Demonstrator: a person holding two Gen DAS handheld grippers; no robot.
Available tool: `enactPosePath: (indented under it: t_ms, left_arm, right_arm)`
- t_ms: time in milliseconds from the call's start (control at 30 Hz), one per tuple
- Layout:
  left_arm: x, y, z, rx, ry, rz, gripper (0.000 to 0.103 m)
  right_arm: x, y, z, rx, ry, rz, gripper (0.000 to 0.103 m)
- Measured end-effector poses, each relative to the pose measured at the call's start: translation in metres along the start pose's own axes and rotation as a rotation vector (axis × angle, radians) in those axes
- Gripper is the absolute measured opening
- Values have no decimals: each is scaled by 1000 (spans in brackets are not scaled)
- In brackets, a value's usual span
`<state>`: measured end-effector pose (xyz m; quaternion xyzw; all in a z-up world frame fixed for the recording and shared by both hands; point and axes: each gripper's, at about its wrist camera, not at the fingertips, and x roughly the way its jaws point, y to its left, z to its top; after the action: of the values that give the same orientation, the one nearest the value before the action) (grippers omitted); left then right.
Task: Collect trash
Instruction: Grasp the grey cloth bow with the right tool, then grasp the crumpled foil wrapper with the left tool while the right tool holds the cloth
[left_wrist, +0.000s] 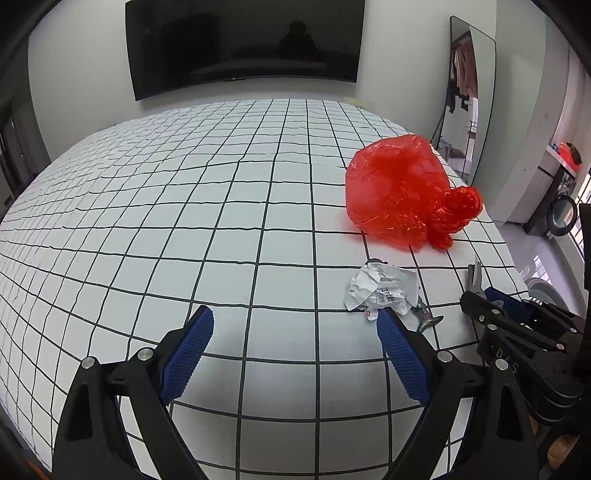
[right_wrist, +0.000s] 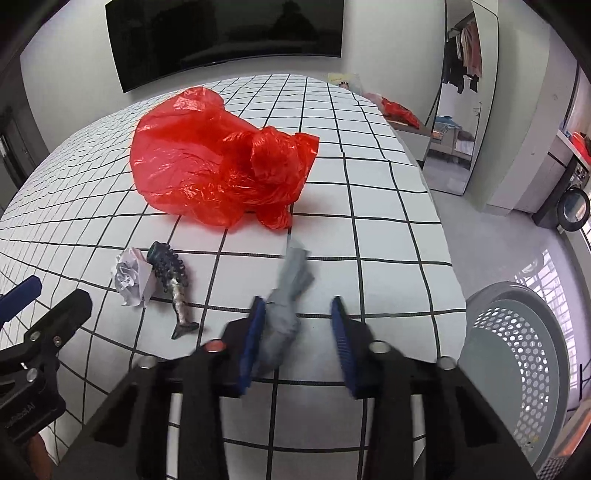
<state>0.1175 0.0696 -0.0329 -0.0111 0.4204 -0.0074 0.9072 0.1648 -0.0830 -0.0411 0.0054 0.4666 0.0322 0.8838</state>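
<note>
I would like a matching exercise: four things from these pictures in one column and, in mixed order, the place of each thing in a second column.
1. red plastic bag
2. crumpled white paper
3. grey scrap
4. perforated grey basket

A. off the table, low at the right
B. between the fingers of the right gripper
C. right beside the dark fish-shaped toy
D. furthest back on the checked cloth

Pairs: 1-D, 2-C, 3-B, 4-A

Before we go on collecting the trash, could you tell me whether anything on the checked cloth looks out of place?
Yes: a dark, fish-tailed toy figure lies on its side right beside the crumpled paper, in front of the red bag. It looks like a toy rather than trash.
</note>
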Motion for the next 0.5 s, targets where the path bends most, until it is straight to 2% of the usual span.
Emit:
enactPosePath:
  t_ms: [500]
  left_arm:
    - [4,-26,7,30,12,-46,90]
  right_arm:
    - [-30,-26,-23,59,-44,46,19]
